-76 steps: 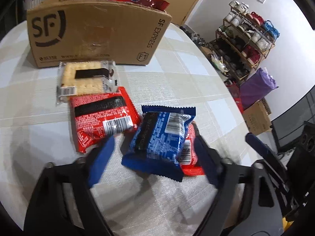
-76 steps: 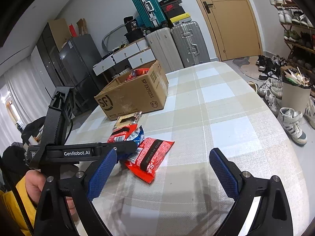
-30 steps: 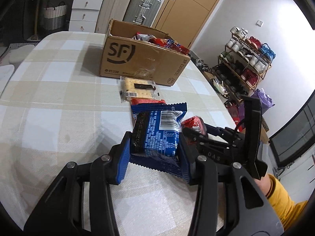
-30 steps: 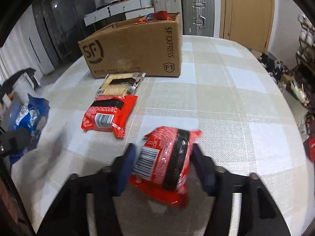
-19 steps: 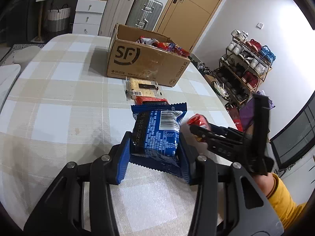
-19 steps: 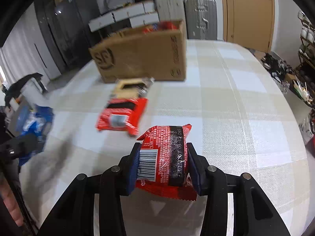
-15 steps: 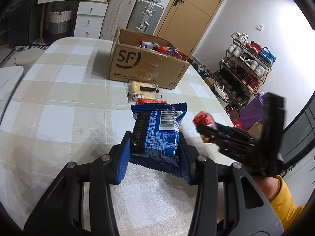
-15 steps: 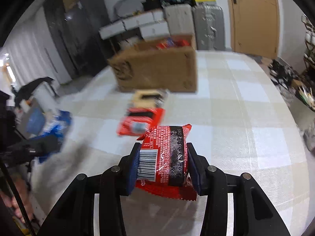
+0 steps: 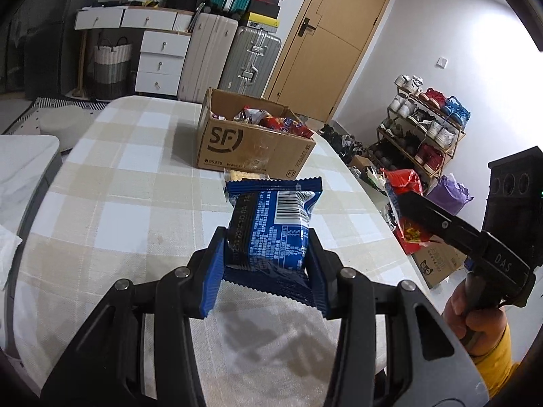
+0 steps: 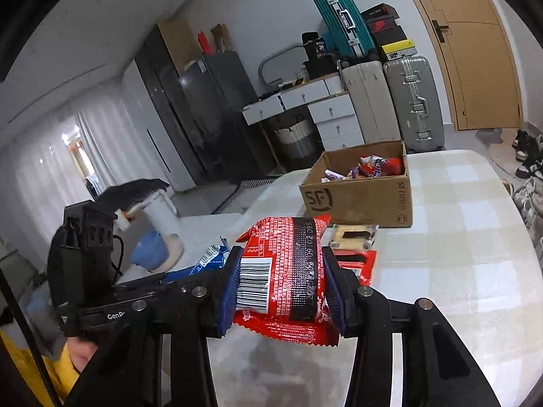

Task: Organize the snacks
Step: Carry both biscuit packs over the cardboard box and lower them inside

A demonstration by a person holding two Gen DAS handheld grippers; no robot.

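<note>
My left gripper (image 9: pixel 268 261) is shut on a blue snack packet (image 9: pixel 271 227) and holds it above the checked table (image 9: pixel 135 183). My right gripper (image 10: pixel 283 288) is shut on a red snack packet (image 10: pixel 288 271), also lifted; it shows at the right of the left wrist view (image 9: pixel 405 203). An open SF cardboard box (image 9: pixel 251 149) with several snacks inside stands at the far end of the table (image 10: pixel 475 271). A beige cracker packet (image 10: pixel 354 237) and a red packet (image 10: pixel 359 264) lie on the cloth in front of the box (image 10: pixel 359 200).
Suitcases (image 9: pixel 237 54) and white drawers (image 9: pixel 159 57) stand behind the table. A shoe rack (image 9: pixel 424 135) stands to the right. A second white table (image 9: pixel 20 169) sits at the left. The blue packet hides most of the packets on the cloth in the left wrist view.
Both grippers have closed on their packets and lifted them off the table, rising and pulling back from the box. The two other packets stay on the cloth.
</note>
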